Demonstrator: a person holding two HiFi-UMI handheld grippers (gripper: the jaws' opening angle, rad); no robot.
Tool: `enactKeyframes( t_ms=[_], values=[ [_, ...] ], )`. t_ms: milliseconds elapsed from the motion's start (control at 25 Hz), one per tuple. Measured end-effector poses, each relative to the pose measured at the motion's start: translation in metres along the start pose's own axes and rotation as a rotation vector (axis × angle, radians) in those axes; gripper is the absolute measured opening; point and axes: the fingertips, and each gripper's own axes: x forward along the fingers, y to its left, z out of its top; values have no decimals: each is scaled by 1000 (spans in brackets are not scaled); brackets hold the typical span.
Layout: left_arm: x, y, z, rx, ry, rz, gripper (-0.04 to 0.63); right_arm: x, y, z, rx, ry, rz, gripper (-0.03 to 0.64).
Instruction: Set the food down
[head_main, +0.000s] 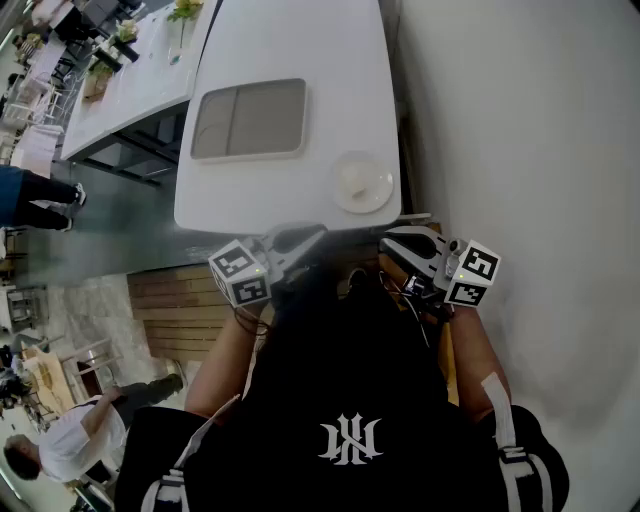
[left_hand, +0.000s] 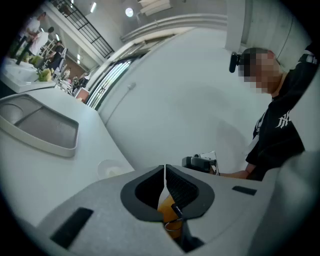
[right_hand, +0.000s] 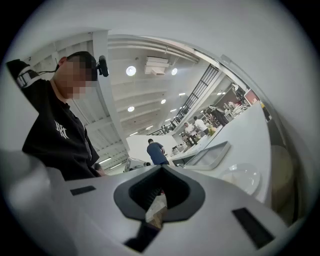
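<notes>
Both tongs are closed. In the left gripper view the left gripper (left_hand: 165, 168) has its jaws pad to pad, only a hairline seam between them. In the right gripper view the right gripper (right_hand: 161, 172) is pinched together the same way. Neither one is gripping anything that I can see.

From the head view I have both grippers up in front of my black shirt (head_main: 350, 400), just off the near edge of the white table (head_main: 290, 40). They sit side by side but apart, tips angled in toward each other.

The food — I can't pick it out for sure. A white plate (head_main: 345, 200) sits at the near right corner of the table, just ahead of the gripper tips. There's a pale lump in the middle of it, too washed out to name.

A rectangular tray (head_main: 248, 120) with a grey inset lies farther back and to the left of the plate, not touching it.

A second table (head_main: 130, 90) with small plants stands off to the left. Bystanders are around the left edge — one in a white top (head_main: 75, 440) is low in the frame.
</notes>
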Motion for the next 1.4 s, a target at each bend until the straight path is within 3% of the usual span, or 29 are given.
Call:
enactKeyframes(
  t_ms=[400,640,680,760,800,920,1080,1200,1400],
  values=[
    [-11,23,-4,-42,16,77,8,6,-16,-3,24,1,-35,5],
    [-9,36,-7,-97,55,41,9,2,-43,9,113,-34,-133,8],
    [-8,39,-6,-108,62,36,9,2,-46,11,127,-28,-149,26],
    [-7,51,-4,-140,66,47,15,4,-55,15,173,-12,-176,162],
    [-6,58,-2,-164,68,56,37,5,-61,16,201,-2,-191,170],
    [-1,89,-3,-247,119,67,174,13,-91,14,286,47,-251,170],
    [7,129,-12,-346,215,76,205,17,-138,2,380,159,-364,170],
    [12,145,-17,-444,255,83,227,13,-161,-5,392,254,-446,170],
    [27,161,-26,-490,348,128,229,2,-197,-18,458,346,-486,192]
  ],
)
